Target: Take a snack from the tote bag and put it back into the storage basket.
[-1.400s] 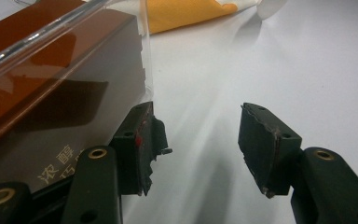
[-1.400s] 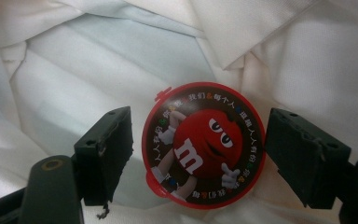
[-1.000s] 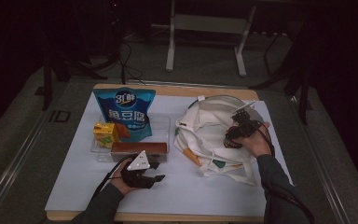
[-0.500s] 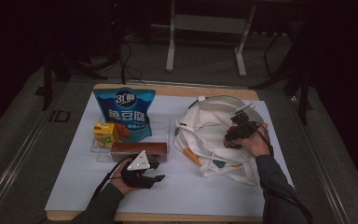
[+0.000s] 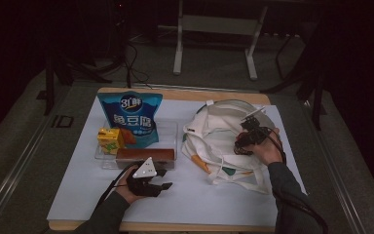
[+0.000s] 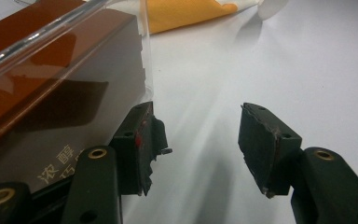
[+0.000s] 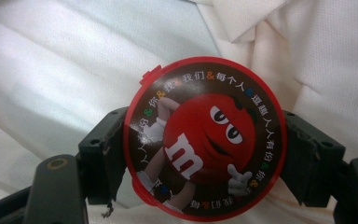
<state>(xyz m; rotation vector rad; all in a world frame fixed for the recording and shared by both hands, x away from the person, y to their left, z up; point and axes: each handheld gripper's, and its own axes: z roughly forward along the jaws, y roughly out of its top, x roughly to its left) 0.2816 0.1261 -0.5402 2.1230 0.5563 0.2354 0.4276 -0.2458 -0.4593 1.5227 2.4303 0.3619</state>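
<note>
My right gripper hovers over a crumpled white tote bag at the table's right. It is shut on a round candy tin with a red rim and a red cartoon figure on its lid; the jaws clamp the tin from both sides, with the bag's cloth behind. My left gripper rests low on the white sheet, just in front of a long brown box. Its jaws stand open with bare sheet between them. One fingertip is close beside the brown box.
The brown box lies in a clear tray with a yellow drink carton and a blue snack bag leaning behind. A white sheet covers the wooden table. Dark floor and metal stands lie beyond.
</note>
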